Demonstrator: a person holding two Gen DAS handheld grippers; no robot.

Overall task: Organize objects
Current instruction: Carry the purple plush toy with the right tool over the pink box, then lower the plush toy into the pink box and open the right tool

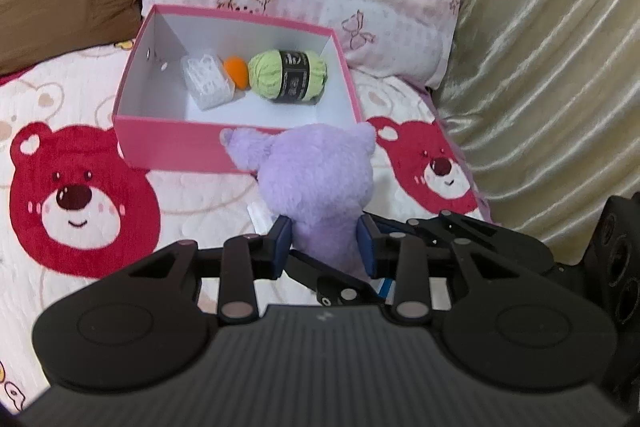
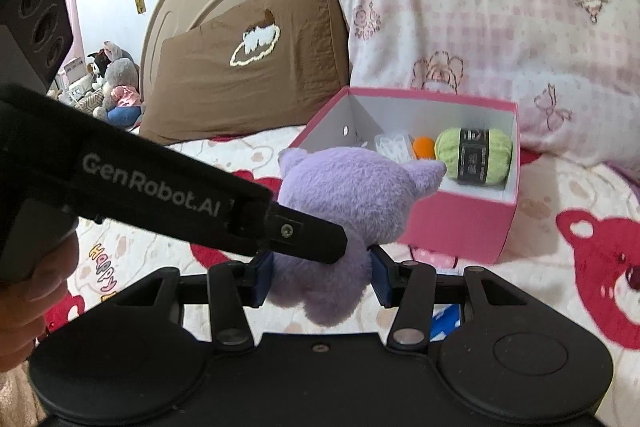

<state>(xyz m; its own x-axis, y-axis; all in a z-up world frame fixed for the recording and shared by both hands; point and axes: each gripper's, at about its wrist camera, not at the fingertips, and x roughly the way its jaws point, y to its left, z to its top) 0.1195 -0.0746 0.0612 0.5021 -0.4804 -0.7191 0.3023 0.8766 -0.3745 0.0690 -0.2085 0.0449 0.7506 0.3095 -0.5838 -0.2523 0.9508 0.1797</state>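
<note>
Item 1, purple plush toy point(image 1: 316, 183): sits between the blue pads of both tools, its fur bulging around them. Left gripper point(image 1: 326, 241) is clamped on the lower body; right gripper point(image 2: 322, 277) is clamped on it too, a little lower, with the left tool's body crossing over the right one's view from the left.

Item 2, pink box point(image 1: 172, 143): open, just ahead of the toy on the bedspread point(image 1: 80, 195); the toy's ears overlap its near wall. Contents toward the far side: green yarn ball point(image 1: 288, 75), small orange ball point(image 1: 235, 69), clear white packet point(image 1: 208, 83).

Item 3, pillows: brown point(image 2: 240, 75) and pink checked point(image 2: 480, 27), beyond the box.

Step in hand, as judged: carrying the toy to the box. Next move calls for lifting over the near wall and releasing into the bare front floor.

Pose: both tools level, pointing forward at the box, side by side.
</note>
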